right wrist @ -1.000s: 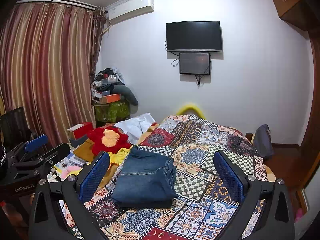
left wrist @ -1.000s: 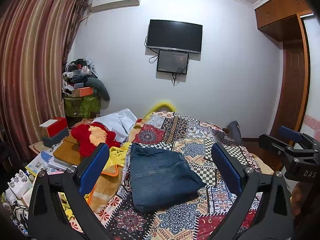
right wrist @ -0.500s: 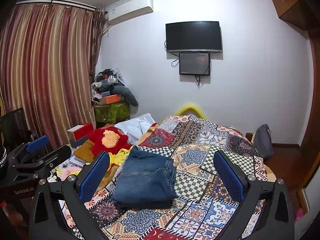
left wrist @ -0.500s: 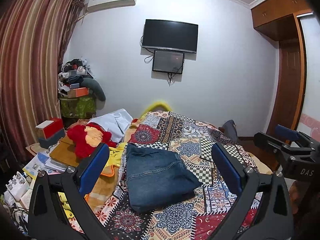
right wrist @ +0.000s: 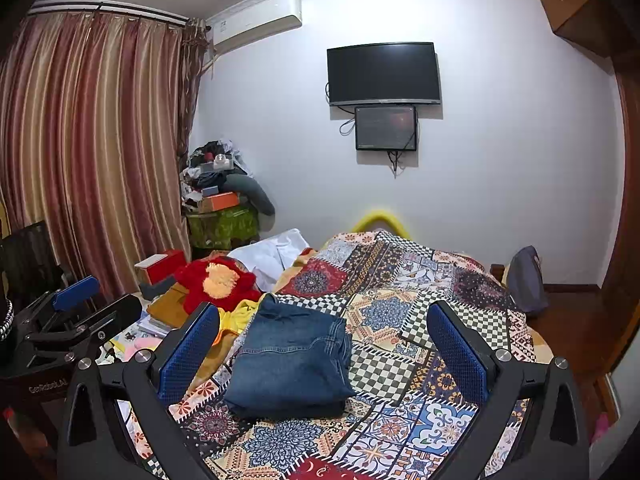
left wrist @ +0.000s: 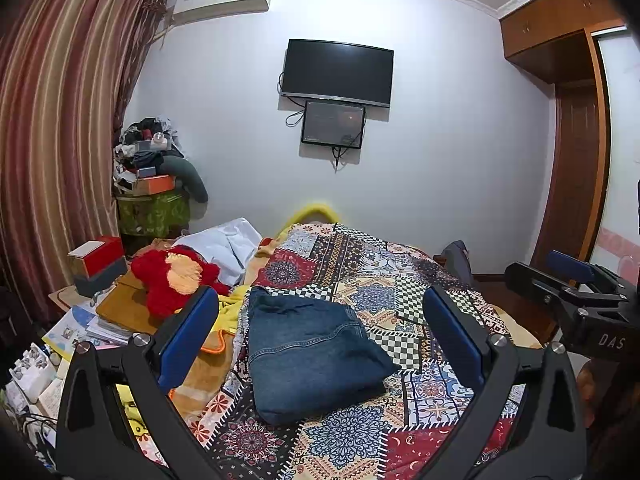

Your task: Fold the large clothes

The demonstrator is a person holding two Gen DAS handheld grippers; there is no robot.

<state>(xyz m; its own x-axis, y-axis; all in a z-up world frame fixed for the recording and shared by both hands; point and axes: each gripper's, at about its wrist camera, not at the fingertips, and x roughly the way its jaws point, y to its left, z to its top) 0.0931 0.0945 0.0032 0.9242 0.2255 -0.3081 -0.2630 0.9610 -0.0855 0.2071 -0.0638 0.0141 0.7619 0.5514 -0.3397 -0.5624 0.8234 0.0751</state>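
In the left wrist view, the left hand-held gripper [left wrist: 320, 340] is held above the bed [left wrist: 400, 292] with its blue-padded fingers [left wrist: 188, 338] spread wide and nothing between them. The folded jeans [left wrist: 308, 350] lie in a thick square stack on the patchwork bedspread [left wrist: 360, 264], in the near left part of the bed, apart from both fingers. Just left of the jeans sits a red plush toy [left wrist: 172, 276], with a white cloth [left wrist: 228, 242] behind it. The right hand-held gripper [left wrist: 568, 276] shows at the right edge, off the bed's side. A television [left wrist: 338, 70] hangs on the far wall.

In the right wrist view, the right hand-held gripper [right wrist: 324, 352] is likewise open wide and empty, raised over the near end of the bed [right wrist: 460, 280]. The jeans [right wrist: 292, 356] rest flat on the bedspread [right wrist: 400, 272] below and between the fingers [right wrist: 190, 350], touching neither. The left hand-held gripper [right wrist: 76, 312] appears at the left edge, beside the striped curtain [right wrist: 88, 140].
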